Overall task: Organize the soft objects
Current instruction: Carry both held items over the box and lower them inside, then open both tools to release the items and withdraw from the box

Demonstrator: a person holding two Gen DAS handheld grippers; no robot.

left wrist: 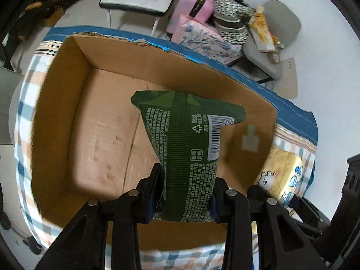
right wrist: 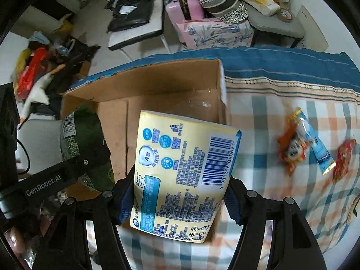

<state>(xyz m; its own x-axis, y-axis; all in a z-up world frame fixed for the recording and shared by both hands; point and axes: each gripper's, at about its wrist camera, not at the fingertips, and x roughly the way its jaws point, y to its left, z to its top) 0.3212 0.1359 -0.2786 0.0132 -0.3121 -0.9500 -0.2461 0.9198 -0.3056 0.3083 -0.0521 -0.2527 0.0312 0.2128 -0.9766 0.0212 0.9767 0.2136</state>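
Soft packs are headed for the open cardboard box, which fills the middle of the left wrist frame on the checked bed cover, apparently as the collecting place. Left tongs are clamped on the lower end of a green pack hanging over the box floor, likely so it can drop inside, while right tongs pinch a yellow tissue pack at centre frame above the box's right wall. Small snack sachets lie loose at right, not yet gathered.
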